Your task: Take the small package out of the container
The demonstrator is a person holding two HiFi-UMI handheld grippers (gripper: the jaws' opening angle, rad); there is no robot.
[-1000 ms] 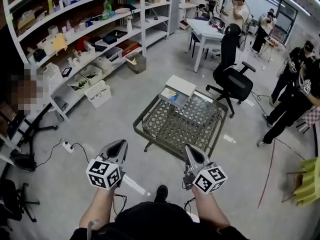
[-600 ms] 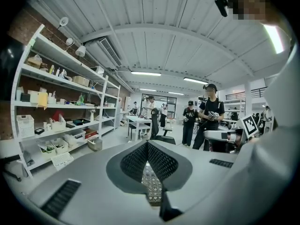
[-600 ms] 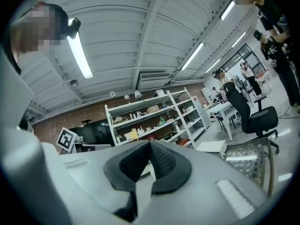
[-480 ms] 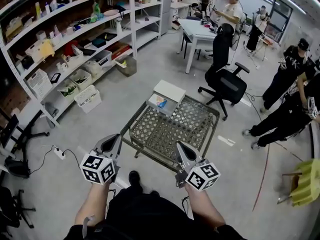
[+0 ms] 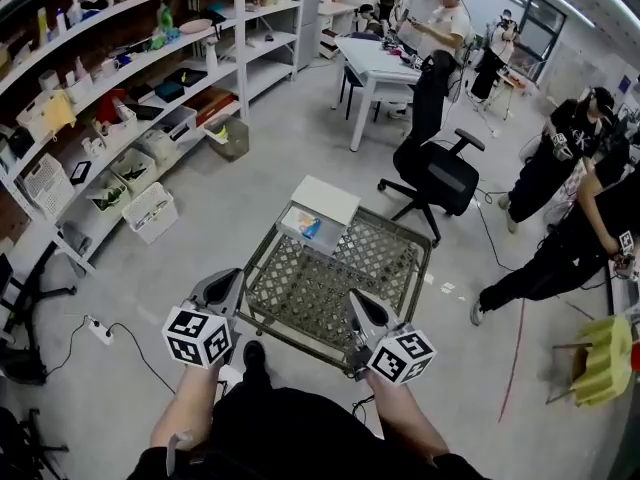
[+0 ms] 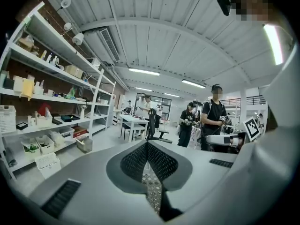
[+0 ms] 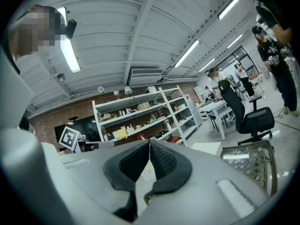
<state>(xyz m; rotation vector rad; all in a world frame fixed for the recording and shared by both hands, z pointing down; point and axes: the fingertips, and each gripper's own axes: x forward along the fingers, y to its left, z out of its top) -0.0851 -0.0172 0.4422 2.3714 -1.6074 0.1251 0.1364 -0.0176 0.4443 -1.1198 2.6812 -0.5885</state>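
Observation:
A white box container (image 5: 327,199) sits on the far left corner of a metal mesh table (image 5: 392,255). A small package with blue print (image 5: 304,226) lies in its open front part. My left gripper (image 5: 228,286) is shut and empty, hovering at the table's near left edge. My right gripper (image 5: 362,303) is shut and empty too, above the table's near edge. Both are well short of the container. In the left gripper view the jaws (image 6: 146,144) meet with nothing between them. The right gripper view shows closed jaws (image 7: 150,143), with the white box (image 7: 206,148) and the mesh table (image 7: 253,161) beyond.
A black office chair (image 5: 438,171) stands just behind the table, and a white desk (image 5: 375,63) farther back. Long shelves (image 5: 120,88) with bins run along the left. Several people (image 5: 560,188) stand at the right. A power strip (image 5: 98,331) lies on the floor at left.
The view has advanced toward the mesh table, which now lies closer under both grippers. Both grippers stay shut and keep their spacing.

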